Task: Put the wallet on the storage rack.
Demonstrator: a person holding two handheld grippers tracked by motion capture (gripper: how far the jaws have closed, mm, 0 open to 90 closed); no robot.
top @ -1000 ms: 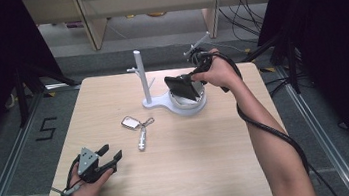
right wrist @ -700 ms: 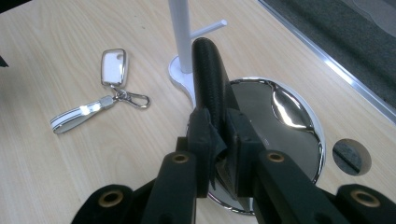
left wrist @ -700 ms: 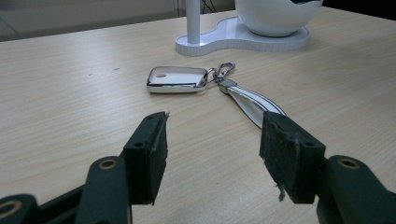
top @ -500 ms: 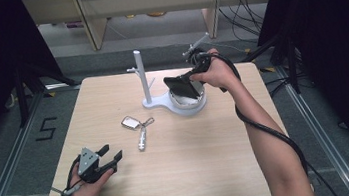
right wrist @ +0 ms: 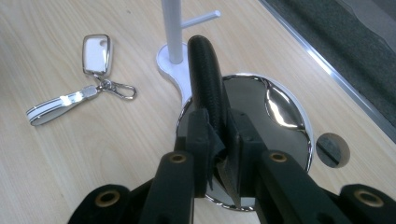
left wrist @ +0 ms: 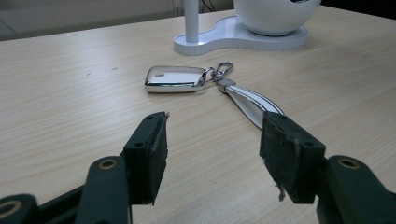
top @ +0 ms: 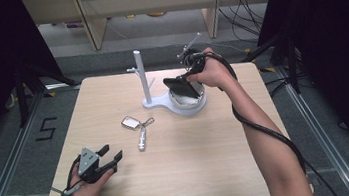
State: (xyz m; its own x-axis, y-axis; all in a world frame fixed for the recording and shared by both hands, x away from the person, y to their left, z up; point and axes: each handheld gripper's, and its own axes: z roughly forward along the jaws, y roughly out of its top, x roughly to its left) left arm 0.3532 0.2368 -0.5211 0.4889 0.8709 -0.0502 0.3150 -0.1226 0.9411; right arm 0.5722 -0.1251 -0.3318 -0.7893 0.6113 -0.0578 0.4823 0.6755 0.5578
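Observation:
My right gripper (top: 186, 80) (right wrist: 218, 127) is shut on a black leather case (top: 180, 87) (right wrist: 205, 70), held edge-up just over the chrome-lined white bowl (top: 199, 106) (right wrist: 275, 107) of a stand. On the wood table lies a silver key fob (top: 129, 122) (left wrist: 173, 78) (right wrist: 96, 53), joined by a clip to a white strap (top: 141, 140) (left wrist: 252, 100) (right wrist: 56, 108). My left gripper (top: 111, 153) (left wrist: 212, 140) rests low near the table's front left, open and empty, pointing at the fob from a short distance.
The stand's white post (top: 142, 79) (left wrist: 191, 18) (right wrist: 170, 28) with a side peg rises left of the bowl (left wrist: 275, 14). A round hole (right wrist: 332, 148) sits in the tabletop beside the bowl. Shelving and cables lie beyond the far edge.
The right hand has edged slightly left with the black case still in its jaws. The left gripper has stayed where it was.

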